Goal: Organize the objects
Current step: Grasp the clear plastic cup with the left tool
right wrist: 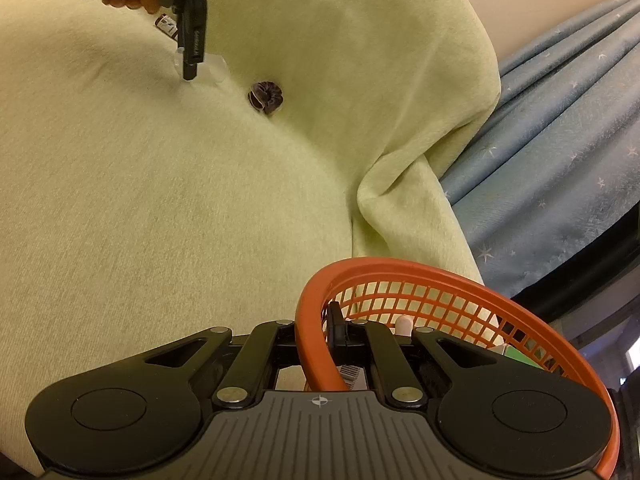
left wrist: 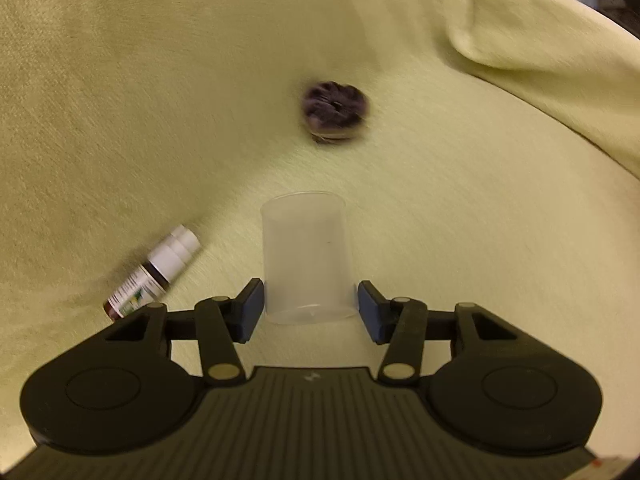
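A clear plastic cup (left wrist: 306, 256) stands upside down on the pale green blanket (left wrist: 460, 240). My left gripper (left wrist: 310, 304) is shut on it near the blanket, with a blue pad against each side. From the right wrist view, that gripper (right wrist: 190, 68) comes down from a hand at the top left, the cup (right wrist: 214, 68) just visible beside it. A small white-capped bottle (left wrist: 154, 272) lies left of the cup. A dark purple scrunchie (left wrist: 334, 112) lies beyond it. My right gripper (right wrist: 324, 328) is shut on the rim of an orange mesh basket (right wrist: 400, 266).
The blanket (right wrist: 160, 200) folds up into a raised ridge on the right (left wrist: 540, 40). A blue star-patterned curtain (right wrist: 560, 140) hangs past the blanket's right edge. Inside the basket lie a pale rounded item (right wrist: 404, 324), a barcoded pack (right wrist: 352, 374) and something green (right wrist: 520, 354).
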The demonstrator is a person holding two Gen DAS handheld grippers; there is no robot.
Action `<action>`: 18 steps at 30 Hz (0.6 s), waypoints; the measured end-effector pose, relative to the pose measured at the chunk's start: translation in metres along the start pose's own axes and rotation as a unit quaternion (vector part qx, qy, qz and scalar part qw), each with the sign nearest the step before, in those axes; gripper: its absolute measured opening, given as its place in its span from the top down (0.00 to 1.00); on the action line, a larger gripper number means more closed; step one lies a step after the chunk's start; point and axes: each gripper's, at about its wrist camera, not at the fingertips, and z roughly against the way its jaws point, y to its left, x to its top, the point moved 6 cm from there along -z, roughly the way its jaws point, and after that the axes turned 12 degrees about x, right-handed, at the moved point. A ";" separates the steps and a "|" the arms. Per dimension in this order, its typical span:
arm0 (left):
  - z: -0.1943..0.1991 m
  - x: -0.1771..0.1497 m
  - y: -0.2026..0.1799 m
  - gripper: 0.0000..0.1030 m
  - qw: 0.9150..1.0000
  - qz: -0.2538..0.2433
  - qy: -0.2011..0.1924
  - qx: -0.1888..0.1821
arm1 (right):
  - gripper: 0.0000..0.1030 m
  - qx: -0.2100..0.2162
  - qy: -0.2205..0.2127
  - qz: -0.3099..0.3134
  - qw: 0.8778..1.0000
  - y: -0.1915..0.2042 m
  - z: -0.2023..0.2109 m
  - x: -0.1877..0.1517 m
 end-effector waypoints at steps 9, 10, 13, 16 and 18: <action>0.046 -0.052 -0.033 0.55 0.994 -0.068 -0.022 -0.080 | 0.98 0.000 0.000 0.001 1.000 0.001 -0.001 0.000; 0.048 -0.056 -0.033 0.55 0.994 -0.066 -0.024 -0.080 | 0.98 0.000 0.000 0.001 1.000 0.001 -0.001 0.000; 0.047 -0.065 -0.034 0.54 0.995 -0.054 -0.020 -0.079 | 0.98 0.000 0.000 0.003 1.000 0.002 -0.001 0.000; 0.047 -0.070 -0.033 0.54 0.996 -0.036 -0.024 -0.076 | 0.98 0.000 0.000 0.003 1.000 0.003 0.000 0.000; 0.050 -0.070 -0.033 0.53 0.997 -0.027 -0.028 -0.073 | 0.98 0.000 0.000 0.003 1.000 0.003 0.000 0.000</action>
